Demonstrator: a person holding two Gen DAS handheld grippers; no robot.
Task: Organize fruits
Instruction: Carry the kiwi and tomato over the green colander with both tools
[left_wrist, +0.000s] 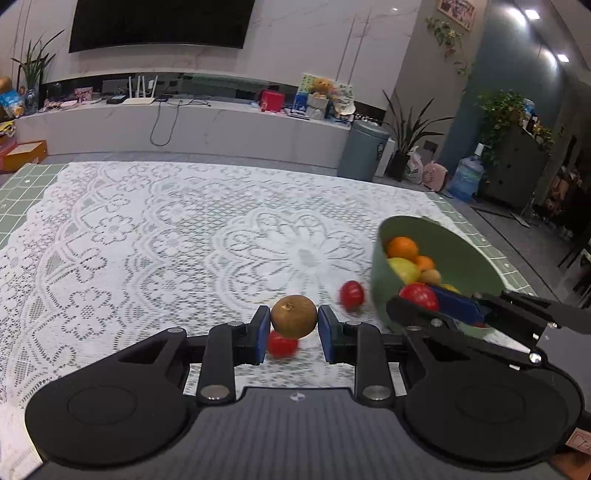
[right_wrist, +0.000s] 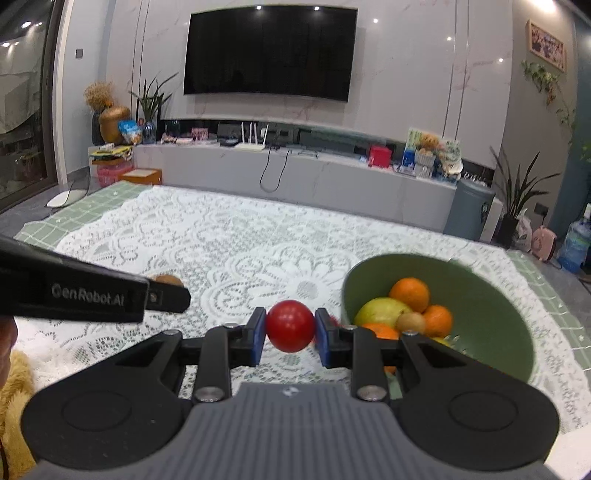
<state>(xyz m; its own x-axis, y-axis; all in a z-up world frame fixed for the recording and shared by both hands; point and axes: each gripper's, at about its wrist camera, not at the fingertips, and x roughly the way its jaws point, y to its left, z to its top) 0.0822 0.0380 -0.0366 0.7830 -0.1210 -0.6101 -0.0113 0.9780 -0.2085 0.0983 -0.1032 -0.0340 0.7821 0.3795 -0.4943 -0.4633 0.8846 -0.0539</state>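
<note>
In the left wrist view my left gripper (left_wrist: 293, 326) is shut on a round brown fruit (left_wrist: 293, 314), held above the lace cloth. Two small red fruits (left_wrist: 282, 344) (left_wrist: 351, 294) lie on the cloth below and to the right. In the right wrist view my right gripper (right_wrist: 290, 332) is shut on a red round fruit (right_wrist: 290, 323). The green bowl (right_wrist: 491, 291) sits just right of it, holding oranges (right_wrist: 409, 293), a yellow-green fruit (right_wrist: 380, 312) and a small brown one. The left gripper (right_wrist: 170, 288) shows at the left with its brown fruit (right_wrist: 168, 278) half hidden.
A white lace cloth (left_wrist: 147, 240) covers a green checked cloth on the table. From the left wrist view the bowl (left_wrist: 380, 275) stands near the table's right edge, with the right gripper (left_wrist: 424, 306) in front of it. A TV console, a grey bin and plants stand beyond the far edge.
</note>
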